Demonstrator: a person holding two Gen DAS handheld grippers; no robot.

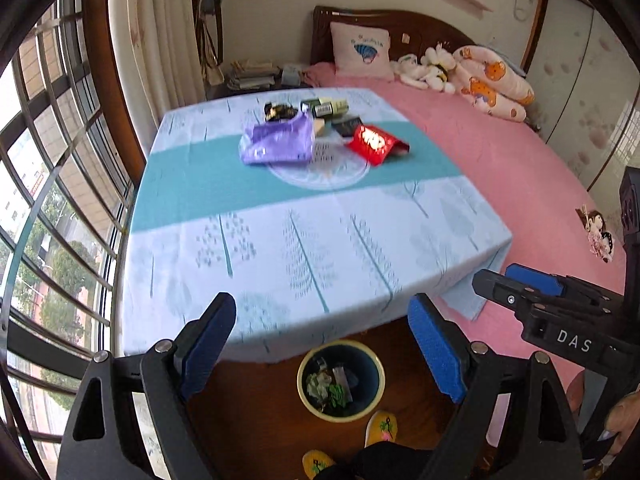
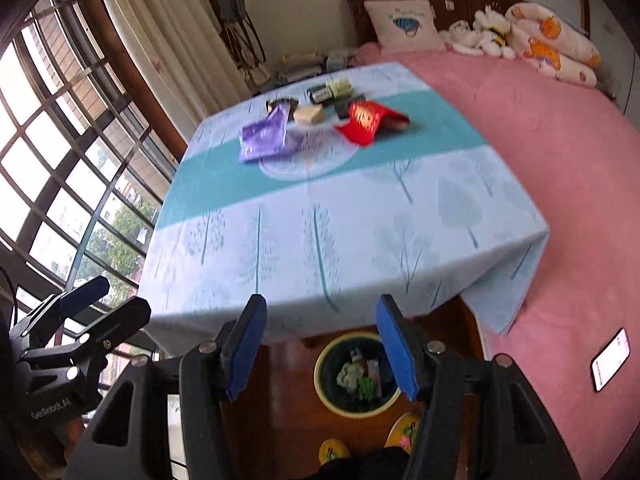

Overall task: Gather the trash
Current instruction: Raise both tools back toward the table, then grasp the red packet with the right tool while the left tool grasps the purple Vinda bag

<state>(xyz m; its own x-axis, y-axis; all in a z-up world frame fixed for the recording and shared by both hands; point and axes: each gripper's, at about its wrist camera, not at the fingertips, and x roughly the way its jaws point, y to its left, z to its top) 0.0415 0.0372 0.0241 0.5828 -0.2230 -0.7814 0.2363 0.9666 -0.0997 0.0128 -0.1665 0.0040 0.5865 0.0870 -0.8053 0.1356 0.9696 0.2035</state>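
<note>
Both the left gripper [image 1: 322,344] and right gripper [image 2: 322,346] hang empty with fingers apart, the bin [image 1: 341,380] waiting at six o'clock below the wrappers [image 1: 276,140] heaped at twelve.

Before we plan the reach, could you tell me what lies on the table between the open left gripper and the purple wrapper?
Only bare tablecloth: nothing lies between the left gripper and the purple wrapper, in the left wrist view.

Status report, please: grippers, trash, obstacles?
Left gripper and right gripper open, empty. Wrappers on table; bin below. Nothing in the way.
</note>
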